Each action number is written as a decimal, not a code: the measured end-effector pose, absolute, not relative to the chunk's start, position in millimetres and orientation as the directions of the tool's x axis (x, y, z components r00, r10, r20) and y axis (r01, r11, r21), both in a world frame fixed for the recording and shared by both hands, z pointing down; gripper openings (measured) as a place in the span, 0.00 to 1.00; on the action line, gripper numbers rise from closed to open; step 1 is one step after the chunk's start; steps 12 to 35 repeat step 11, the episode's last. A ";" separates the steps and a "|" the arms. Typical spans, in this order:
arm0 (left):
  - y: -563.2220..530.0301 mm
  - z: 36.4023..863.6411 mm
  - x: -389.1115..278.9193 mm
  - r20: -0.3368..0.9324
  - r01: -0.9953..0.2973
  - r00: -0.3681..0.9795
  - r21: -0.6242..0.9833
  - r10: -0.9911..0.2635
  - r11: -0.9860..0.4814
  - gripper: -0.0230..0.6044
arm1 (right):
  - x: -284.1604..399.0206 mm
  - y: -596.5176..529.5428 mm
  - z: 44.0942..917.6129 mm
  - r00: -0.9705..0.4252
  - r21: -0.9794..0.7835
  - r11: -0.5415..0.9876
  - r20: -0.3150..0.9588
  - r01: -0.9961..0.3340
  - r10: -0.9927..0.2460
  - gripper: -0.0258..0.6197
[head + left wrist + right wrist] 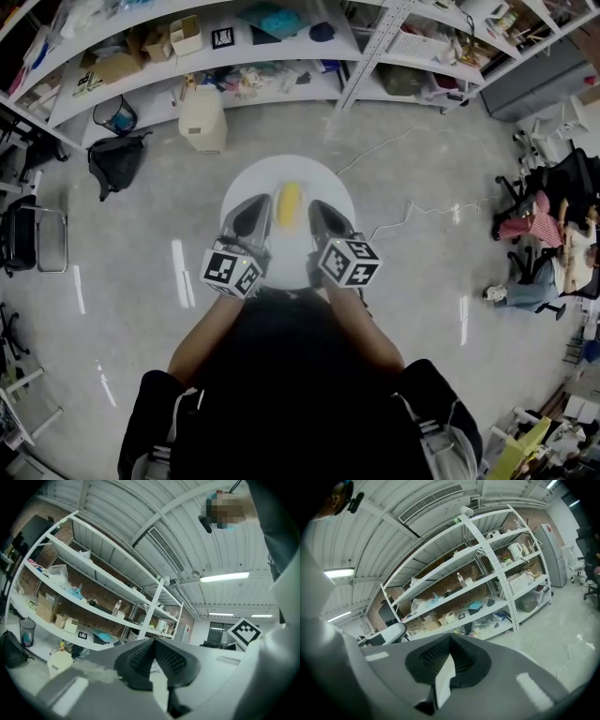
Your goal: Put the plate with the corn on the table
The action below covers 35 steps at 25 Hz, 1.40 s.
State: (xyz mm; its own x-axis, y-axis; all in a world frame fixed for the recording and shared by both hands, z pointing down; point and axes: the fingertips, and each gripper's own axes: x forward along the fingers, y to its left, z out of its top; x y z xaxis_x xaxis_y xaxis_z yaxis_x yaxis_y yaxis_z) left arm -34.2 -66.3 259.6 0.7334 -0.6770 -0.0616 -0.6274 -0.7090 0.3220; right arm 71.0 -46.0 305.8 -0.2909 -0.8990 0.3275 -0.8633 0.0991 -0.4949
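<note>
A round white plate with a yellow corn cob lying on its middle hangs in the air in front of the person, high over the floor. My left gripper is shut on the plate's left near rim. My right gripper is shut on the right near rim. In the left gripper view the dark ribbed pads close on a thin white plate edge. The right gripper view shows the same: the white rim sits clamped between the pads. Both grippers point toward the shelves.
Long white shelves full of boxes and clutter run across the far side. A cream bin and a black bag stand on the grey floor before them. A white cable trails to the right, toward office chairs.
</note>
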 end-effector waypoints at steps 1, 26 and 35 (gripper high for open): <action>-66.3 259.9 -34.2 -0.062 -0.626 0.734 0.326 -0.677 -0.709 0.04 | 70.8 -45.7 306.2 -0.290 -0.495 0.099 0.327 -0.863 -0.899 0.05; -67.2 263.5 -35.1 -0.061 -0.619 0.738 0.335 -0.672 -0.710 0.04 | 67.7 -47.4 307.2 -0.291 -0.488 0.108 0.316 -0.866 -0.903 0.05; -67.2 263.5 -35.1 -0.061 -0.619 0.738 0.335 -0.672 -0.710 0.04 | 67.7 -47.4 307.2 -0.291 -0.488 0.108 0.316 -0.866 -0.903 0.05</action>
